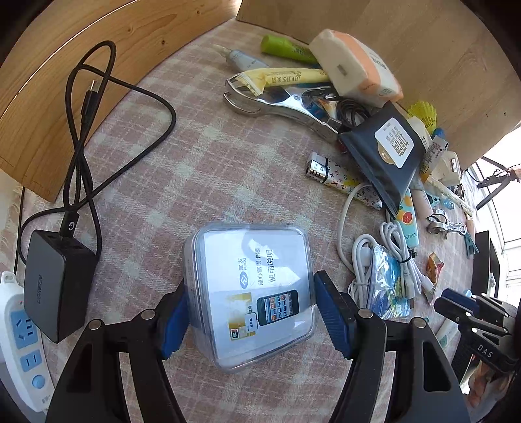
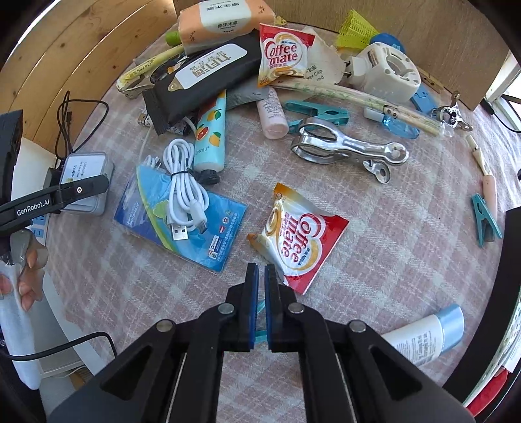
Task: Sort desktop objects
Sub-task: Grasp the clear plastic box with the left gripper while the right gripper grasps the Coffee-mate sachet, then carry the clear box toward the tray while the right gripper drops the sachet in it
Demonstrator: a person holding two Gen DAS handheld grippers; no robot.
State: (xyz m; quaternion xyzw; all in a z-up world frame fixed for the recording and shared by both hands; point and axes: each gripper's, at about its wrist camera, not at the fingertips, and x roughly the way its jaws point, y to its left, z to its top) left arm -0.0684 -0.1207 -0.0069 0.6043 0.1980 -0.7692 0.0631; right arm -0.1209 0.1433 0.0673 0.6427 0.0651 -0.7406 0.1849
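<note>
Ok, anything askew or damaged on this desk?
Nothing spilled. At the back, the tissue pack sits tilted atop the black wipes pack. One Coffee mate sachet lies crumpled beside the right tongs, which pinch a thin blue piece. The left tongs clamp the clear box.

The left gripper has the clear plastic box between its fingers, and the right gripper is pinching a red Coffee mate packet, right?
Not quite. The left gripper does have the clear plastic box between its fingers. But the right gripper pinches a thin light blue thing, not the Coffee mate packet lying beyond it. The right wrist view shows this.
</note>
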